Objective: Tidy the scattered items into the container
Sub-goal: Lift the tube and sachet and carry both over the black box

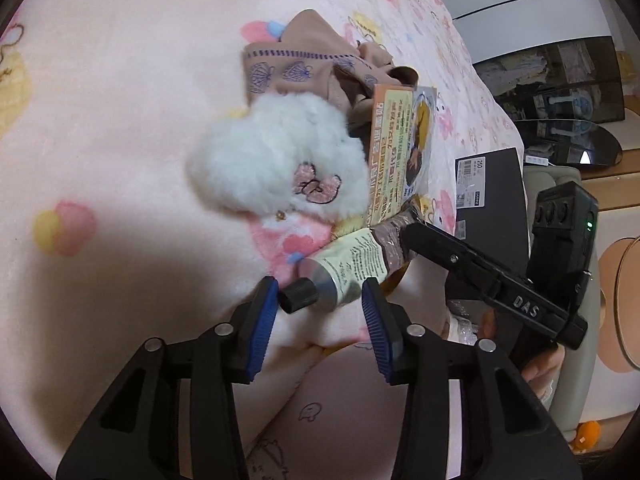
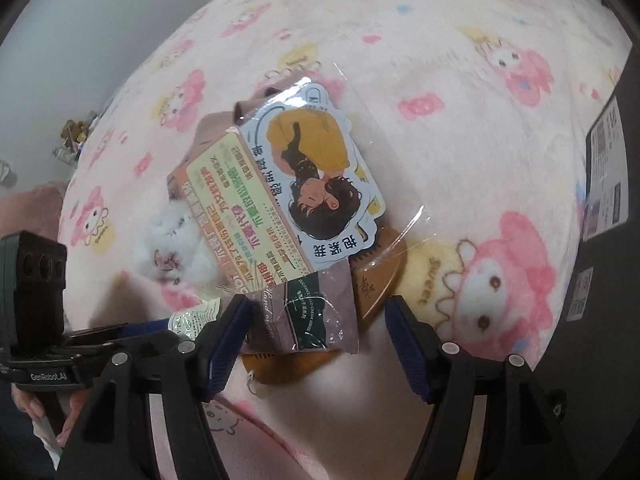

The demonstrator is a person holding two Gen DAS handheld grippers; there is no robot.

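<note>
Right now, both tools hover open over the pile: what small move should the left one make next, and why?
Probably close the left tool on the hand cream tube: its black-capped end already lies between the open blue pads, so only a slight advance seems needed.

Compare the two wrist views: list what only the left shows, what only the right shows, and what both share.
Left only: the embroidered beige cloth, the tube's black cap between the open left tongs, and a cabinet.

Right only: a wooden comb under the packets, near the open right tongs.

Both: hand cream tube, white fluffy item, orange card, pink blanket.
</note>
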